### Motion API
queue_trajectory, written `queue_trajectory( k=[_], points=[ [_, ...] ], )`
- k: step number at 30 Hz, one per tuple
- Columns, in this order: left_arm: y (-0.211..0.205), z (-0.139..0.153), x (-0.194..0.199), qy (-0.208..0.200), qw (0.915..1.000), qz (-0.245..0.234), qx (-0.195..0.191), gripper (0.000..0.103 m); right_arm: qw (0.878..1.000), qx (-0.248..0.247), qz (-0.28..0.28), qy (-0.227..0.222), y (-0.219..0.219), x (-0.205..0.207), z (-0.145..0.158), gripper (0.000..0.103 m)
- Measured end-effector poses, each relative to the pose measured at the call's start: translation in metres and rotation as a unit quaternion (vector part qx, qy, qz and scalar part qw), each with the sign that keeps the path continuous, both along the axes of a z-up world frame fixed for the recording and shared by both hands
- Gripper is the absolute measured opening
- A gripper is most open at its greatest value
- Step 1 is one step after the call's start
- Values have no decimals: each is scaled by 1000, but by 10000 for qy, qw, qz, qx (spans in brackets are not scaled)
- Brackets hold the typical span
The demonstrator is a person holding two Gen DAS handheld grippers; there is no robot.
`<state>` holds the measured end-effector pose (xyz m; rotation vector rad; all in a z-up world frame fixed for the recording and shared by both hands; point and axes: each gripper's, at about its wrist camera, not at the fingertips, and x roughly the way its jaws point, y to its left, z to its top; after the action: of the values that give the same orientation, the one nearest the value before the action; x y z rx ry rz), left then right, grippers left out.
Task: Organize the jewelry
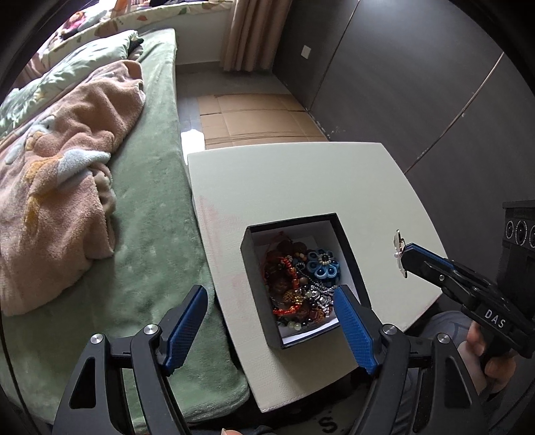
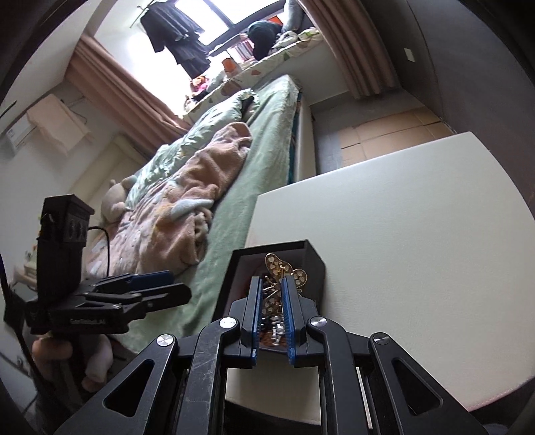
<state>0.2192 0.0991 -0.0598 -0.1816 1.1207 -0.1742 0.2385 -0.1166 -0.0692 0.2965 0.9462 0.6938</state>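
Blue-padded fingers of the left gripper (image 1: 271,321) fill the bottom of the left wrist view, spread wide with nothing between them. The left finger hangs over the green bed cover (image 1: 150,234), the right one over the near corner of a black jewelry box (image 1: 254,267). That box sits open on a white table (image 1: 301,180) and holds a tangle of beads, chains and a blue flower piece (image 1: 322,264). To the right, above the table, the right gripper (image 1: 403,257) comes in from the edge with its jaws pressed together on a small gold butterfly ornament (image 1: 398,249), seen edge-on and well apart from the box. A hand (image 1: 485,354) grips its handle. A pink blanket (image 1: 67,174) lies bunched on the bed, and flattened cardboard (image 1: 254,117) covers the floor beyond the table.

From the right wrist view, the right gripper (image 2: 271,294) shows its two fingers nearly closed, pinching the butterfly ornament (image 2: 284,267), whose heart-patterned gold wings are plain here. The jewelry box (image 2: 314,264) lies directly behind it on the table (image 2: 401,217); its contents are mostly hidden by the fingers. At left the left gripper (image 2: 167,284) appears side-on over the bed cover (image 2: 267,150), so its spread cannot be judged from here. A window (image 2: 200,20) with dark clothes hanging shows only in this view.
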Motion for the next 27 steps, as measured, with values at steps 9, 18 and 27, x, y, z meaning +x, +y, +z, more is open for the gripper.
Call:
queue_trajectory(
  k=[9, 18, 27],
  points=[
    [13, 4, -14, -220, 9994, 221, -145, 84, 9995, -82, 181, 253, 25, 1, -8, 30],
    [3, 23, -37, -754, 9958, 259, -450, 102, 9987, 0, -492, -99, -24, -20, 29, 76],
    [-23, 38, -70, -1077, 9933, 60, -405, 103, 9975, -311, -635, -10, -51, -39, 46, 76]
  ],
)
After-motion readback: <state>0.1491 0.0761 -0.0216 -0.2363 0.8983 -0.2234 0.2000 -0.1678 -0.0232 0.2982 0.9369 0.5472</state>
